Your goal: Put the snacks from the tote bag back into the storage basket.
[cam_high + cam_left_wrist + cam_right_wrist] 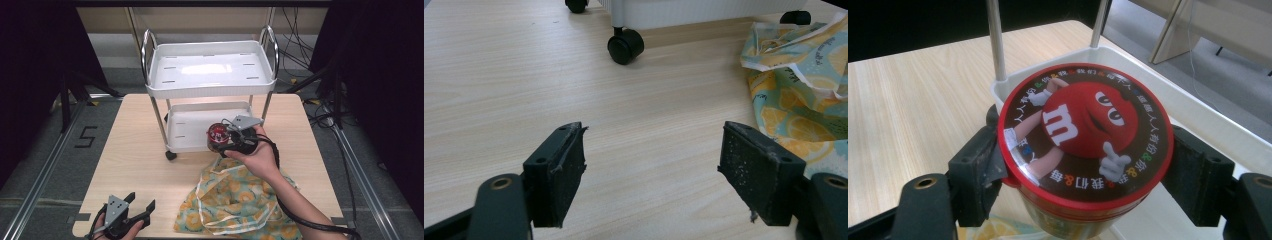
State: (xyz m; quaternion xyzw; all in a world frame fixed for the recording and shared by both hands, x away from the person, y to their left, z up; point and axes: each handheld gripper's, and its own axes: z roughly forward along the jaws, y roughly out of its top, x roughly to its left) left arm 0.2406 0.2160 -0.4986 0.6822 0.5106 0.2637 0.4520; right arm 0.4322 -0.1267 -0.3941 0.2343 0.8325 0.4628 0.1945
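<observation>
A round jar with a red lid point(217, 132) showing a red candy character is held upright in my right gripper point(222, 142), just over the front right rim of a white cart's lower shelf point(186, 131). In the right gripper view the black jaws press both sides of the jar point(1083, 135) below its lid, so the right gripper point(1083, 172) is shut on it. My left gripper point(141, 201) rests at the table's front left edge. It stands open point(653, 137), with bare wood between its pads.
The two-tier white cart point(210, 91) stands on black casters point(625, 46) at the middle back of the wooden table point(135, 150). A cloth with an orange fruit print point(235, 200) lies crumpled at the front, right of the left gripper point(796, 95).
</observation>
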